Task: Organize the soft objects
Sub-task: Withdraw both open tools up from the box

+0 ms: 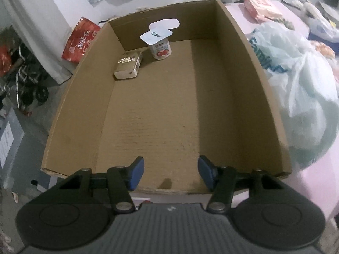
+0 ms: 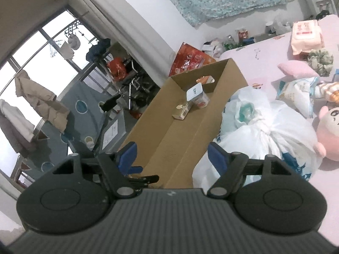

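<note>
So both grippers are spread apart, holding nothing: left gripper at the cardboard box's near edge, right gripper too. White tied bag sits just right of the box; yogurt cup and small carton inside at its far end.

My feeds look dim and soft. Daylight glares white through the window. Fisheye bending curves the edges, and the bag smears.

Carton lies left of cup inside box.
</note>
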Available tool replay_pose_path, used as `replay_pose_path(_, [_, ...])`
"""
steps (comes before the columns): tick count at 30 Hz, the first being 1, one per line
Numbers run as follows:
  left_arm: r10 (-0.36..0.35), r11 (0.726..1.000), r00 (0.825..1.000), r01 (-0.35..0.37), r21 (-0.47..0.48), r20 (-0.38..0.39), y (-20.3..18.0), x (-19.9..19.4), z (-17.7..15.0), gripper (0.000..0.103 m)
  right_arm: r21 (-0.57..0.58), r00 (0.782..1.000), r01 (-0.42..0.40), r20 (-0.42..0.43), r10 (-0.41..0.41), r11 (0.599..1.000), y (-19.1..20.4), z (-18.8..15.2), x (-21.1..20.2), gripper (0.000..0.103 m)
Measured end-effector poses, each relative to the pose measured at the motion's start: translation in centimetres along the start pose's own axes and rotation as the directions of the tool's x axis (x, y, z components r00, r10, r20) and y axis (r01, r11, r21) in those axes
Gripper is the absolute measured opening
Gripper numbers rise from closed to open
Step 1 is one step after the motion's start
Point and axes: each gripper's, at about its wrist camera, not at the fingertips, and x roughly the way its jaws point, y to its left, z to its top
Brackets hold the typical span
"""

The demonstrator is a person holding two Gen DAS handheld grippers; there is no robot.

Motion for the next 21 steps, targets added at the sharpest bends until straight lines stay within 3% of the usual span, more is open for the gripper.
replay_pose_path(10, [-0.031,0.999,0.999,0.032,0.015,-0.036,1.1,-1.4,-2.1,0.057,0.001,1.000,-0.010,0.007,0.010,1.000,1.2,2.4,1.7,0.075])
replay_pose_path(21, [-0.081,0.996,0.996,0.080,-0.025,-0.037,0.9,-2.1,-3.3,0.058,0.029,1.000,0.002,0.006,-0.003,1.000,0.0,2.3,1.9,0.077])
